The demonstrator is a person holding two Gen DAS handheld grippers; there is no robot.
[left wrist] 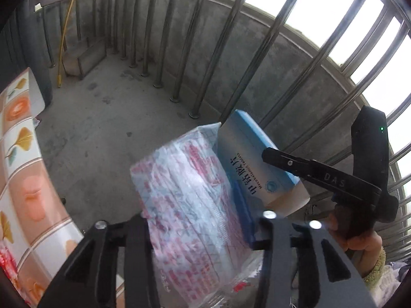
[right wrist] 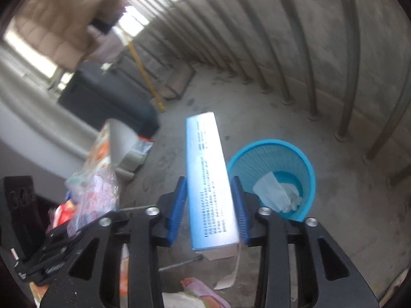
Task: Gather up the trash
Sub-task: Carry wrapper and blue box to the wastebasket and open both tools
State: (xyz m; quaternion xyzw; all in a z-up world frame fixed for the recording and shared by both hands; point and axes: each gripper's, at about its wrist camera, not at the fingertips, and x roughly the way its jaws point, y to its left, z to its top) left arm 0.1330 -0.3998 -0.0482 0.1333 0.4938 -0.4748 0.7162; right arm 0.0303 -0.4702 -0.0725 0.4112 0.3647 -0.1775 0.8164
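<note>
Releasing: right gripper (right wrist: 209,202) blue pads apart around medicine box (right wrist: 209,179), left gripper (left wrist: 205,233) spread beside mask pack (left wrist: 190,205); centring over blue basket (right wrist: 307,159) at two o'clock.

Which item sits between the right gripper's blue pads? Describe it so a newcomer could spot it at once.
On the concrete floor by the railing stands a blue mesh bin. Just left of it, between the right gripper pads, is a long pale-blue carton printed with small text, unlike the crinkly plastic packet.
</note>
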